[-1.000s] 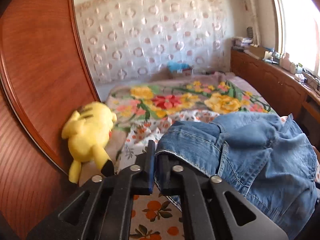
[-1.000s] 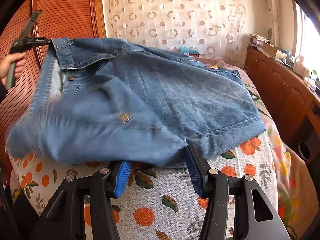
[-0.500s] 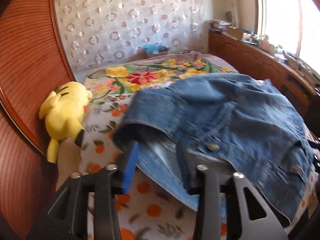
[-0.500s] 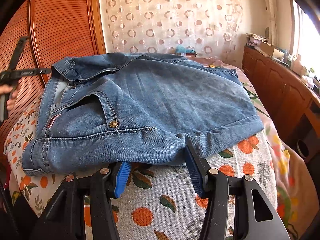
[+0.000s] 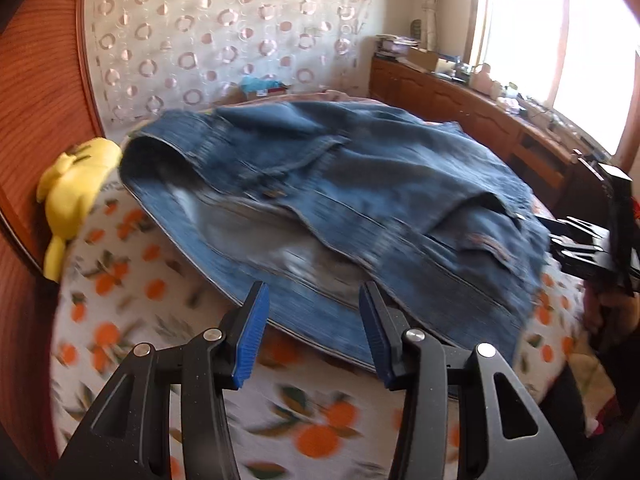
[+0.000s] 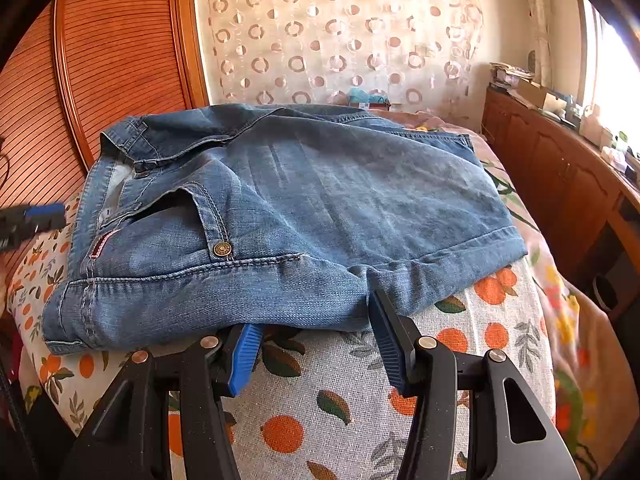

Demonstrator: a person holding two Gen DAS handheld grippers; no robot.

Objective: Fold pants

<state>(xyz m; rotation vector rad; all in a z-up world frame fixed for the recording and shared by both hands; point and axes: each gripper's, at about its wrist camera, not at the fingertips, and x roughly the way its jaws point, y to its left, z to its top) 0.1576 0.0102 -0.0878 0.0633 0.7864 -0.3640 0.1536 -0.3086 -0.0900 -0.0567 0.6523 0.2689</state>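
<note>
Now that the left gripper (image 5: 312, 332) has let go of the waistband, it hangs empty, jaws parted; right gripper (image 6: 316, 344) also gapes, unloaded; jeans (image 6: 280, 216) lie folded on the bed (image 6: 460, 360); fold apparently placed, smoothing likely remains.

The left gripper (image 5: 314, 334) hangs with its blue-padded jaws standing apart and nothing between them, just short of the near edge of the folded blue denim pants (image 5: 340, 200). The pants lie blurred across an orange-printed bedsheet (image 5: 132, 288), with a yellow plush toy (image 5: 74, 196) at their far left against the wooden headboard (image 5: 36, 80). At the right edge, beside the pants, the black right gripper (image 5: 592, 248) shows, its jaws too indistinct to read.
</note>
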